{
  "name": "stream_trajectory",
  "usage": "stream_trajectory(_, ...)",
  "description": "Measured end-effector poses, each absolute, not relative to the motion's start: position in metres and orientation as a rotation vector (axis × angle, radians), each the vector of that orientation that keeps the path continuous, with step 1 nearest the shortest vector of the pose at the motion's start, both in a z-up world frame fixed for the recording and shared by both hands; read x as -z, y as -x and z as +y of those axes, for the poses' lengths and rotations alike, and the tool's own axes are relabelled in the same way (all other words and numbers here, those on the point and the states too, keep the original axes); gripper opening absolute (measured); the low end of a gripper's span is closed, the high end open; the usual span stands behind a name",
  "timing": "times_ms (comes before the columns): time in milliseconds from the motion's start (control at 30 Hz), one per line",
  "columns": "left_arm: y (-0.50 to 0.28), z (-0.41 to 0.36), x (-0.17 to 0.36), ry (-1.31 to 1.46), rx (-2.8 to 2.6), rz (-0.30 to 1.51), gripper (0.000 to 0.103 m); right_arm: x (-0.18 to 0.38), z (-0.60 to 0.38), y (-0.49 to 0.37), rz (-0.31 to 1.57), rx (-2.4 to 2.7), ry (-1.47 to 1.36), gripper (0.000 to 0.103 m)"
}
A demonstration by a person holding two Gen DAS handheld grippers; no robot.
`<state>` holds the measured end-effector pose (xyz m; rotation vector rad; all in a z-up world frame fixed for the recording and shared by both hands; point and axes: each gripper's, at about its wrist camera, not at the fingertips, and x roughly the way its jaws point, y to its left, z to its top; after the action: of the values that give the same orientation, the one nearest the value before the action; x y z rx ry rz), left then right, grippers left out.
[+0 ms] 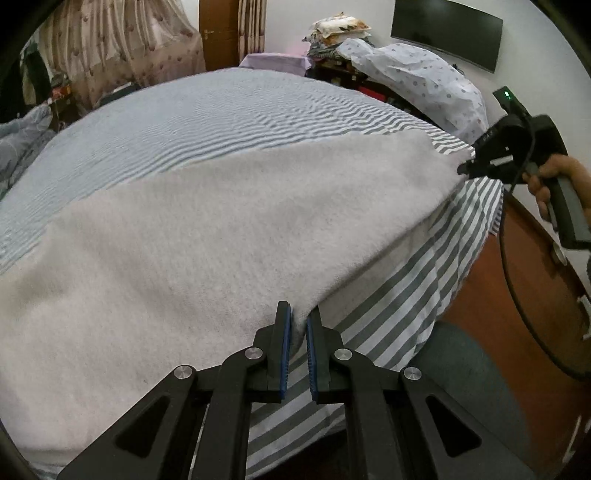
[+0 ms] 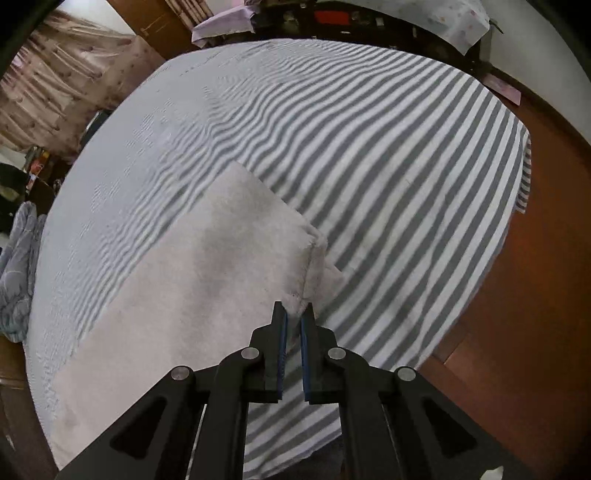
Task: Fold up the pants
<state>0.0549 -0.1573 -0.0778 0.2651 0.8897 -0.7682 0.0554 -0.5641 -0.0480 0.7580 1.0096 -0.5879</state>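
Observation:
The light grey fleece pants [image 1: 207,236] lie spread across the striped bed, reaching its near edge. My left gripper [image 1: 299,317] is shut on their near edge, a fold of cloth pinched between the blue pads. In the left wrist view my right gripper [image 1: 466,168] shows at the far right, held by a hand [image 1: 554,181], shut on the far corner of the pants. In the right wrist view the right gripper [image 2: 293,314] is shut on a corner of the pants [image 2: 192,266], which is lifted and folded over.
The bed's grey-and-white striped sheet [image 2: 388,166] hangs over the edge above a brown floor [image 2: 517,314]. A spotted bundle [image 1: 417,70] and piled bedding sit beyond the bed. A dark screen [image 1: 447,33] hangs on the wall. Curtains [image 1: 122,44] and a door stand at the back left.

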Motion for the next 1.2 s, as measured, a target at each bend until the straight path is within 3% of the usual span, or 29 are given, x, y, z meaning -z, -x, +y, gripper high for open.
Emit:
stream_trajectory(267, -0.056, -0.157, 0.091, -0.294, 0.761, 0.926, 0.011, 0.081, -0.575, -0.062, 1.05, 0.594, -0.76, 0.008)
stream_trajectory(367, -0.059, -0.157, 0.097, -0.289, 0.755, 0.958, 0.014, 0.09, -0.579, -0.061, 1.061, 0.602, -0.771, 0.014)
stream_trajectory(533, -0.06, -0.153, 0.094, -0.25, 0.773, 0.997, 0.028, 0.085, -0.582, -0.061, 1.095, 0.627, -0.723, 0.047)
stream_trajectory(667, -0.066, -0.139, 0.079, -0.153, 0.802, 1.041, 0.033, 0.061, -0.581, -0.052, 1.067, 0.643, -0.747, 0.046)
stream_trajectory(933, -0.126, -0.059, 0.041, 0.108, 0.576, 0.931, 0.042, 0.001, -0.55, -0.086, 1.012, 0.581, -0.642, 0.049)
stream_trajectory(1200, -0.187, -0.007, 0.057, 0.149, 0.338, 0.939, 0.042, -0.003, -0.438, -0.207, 1.135, 0.179, -0.476, 0.049)
